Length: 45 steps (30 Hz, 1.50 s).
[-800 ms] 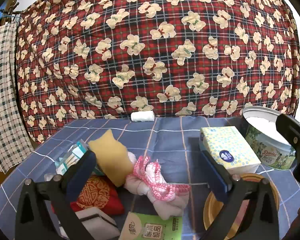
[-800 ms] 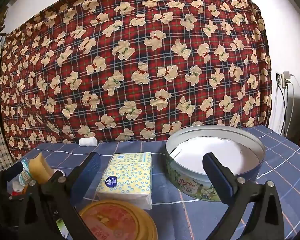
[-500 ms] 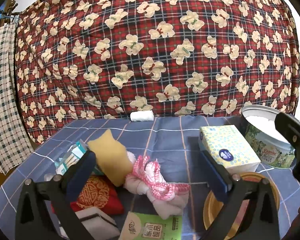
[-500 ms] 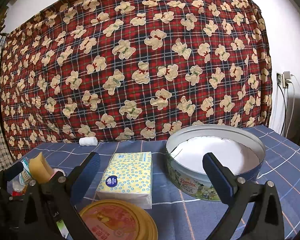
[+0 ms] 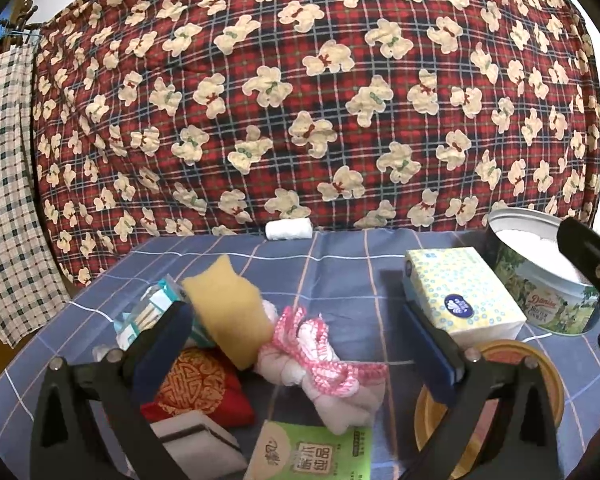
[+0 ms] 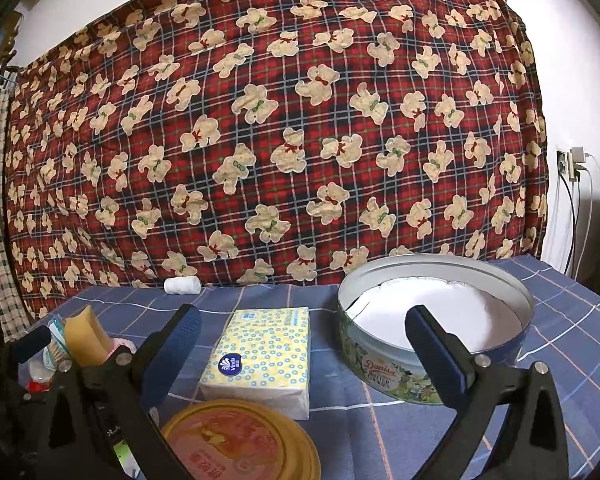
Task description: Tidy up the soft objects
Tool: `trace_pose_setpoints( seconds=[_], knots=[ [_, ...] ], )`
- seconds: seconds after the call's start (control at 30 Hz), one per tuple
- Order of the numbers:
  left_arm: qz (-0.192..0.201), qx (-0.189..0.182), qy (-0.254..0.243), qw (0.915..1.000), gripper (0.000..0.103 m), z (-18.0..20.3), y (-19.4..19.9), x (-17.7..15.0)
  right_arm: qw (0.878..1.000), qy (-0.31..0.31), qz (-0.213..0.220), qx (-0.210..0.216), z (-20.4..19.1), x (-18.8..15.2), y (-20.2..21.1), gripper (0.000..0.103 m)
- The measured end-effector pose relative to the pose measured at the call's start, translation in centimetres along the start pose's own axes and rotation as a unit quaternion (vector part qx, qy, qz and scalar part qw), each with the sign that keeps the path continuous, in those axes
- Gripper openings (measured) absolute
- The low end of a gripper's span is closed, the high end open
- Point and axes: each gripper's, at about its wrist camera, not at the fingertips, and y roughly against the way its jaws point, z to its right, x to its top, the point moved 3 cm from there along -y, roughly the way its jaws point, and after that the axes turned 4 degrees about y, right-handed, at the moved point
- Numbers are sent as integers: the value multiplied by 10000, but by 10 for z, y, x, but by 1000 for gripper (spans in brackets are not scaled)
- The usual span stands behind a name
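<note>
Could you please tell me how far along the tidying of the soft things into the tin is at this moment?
Nothing looks done: the cookie tin holds only its white liner. Nothing is in hand either; the left gripper and right gripper are both open and empty. Left to do: the yellow sponge, pink-and-white cloth, red pouch and tissue pack lie on the tablecloth.

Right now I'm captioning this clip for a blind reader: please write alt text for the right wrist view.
An open round cookie tin lined with white paper sits on a blue checked tablecloth, framed by the open, empty right gripper. Left of the tin lies a yellow tissue pack, with a round orange lid nearer the camera. A red teddy-bear blanket hangs behind.
</note>
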Motion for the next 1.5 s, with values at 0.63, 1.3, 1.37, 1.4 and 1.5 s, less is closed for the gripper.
trace_pose_setpoints(
  seconds=[0.63,1.3,1.37,1.4,1.5],
  knots=[
    [-6,0,10,10000,103,0,-1,0,10000,13,-25,-7,2,-2,-1,103],
    [12,3,0,10000,103,1,-2,-2,10000,25,-34,2,2,-3,0,103],
    [13,-7,33,10000,103,-1,-2,-2,10000,30,-22,7,2,-3,0,103],
    [15,-7,51,10000,103,-1,-2,-3,10000,34,-31,6,1,-2,0,103],
    [2,30,61,10000,103,-4,-1,-4,10000,40,-31,2,1,-3,1,103]
  ],
)
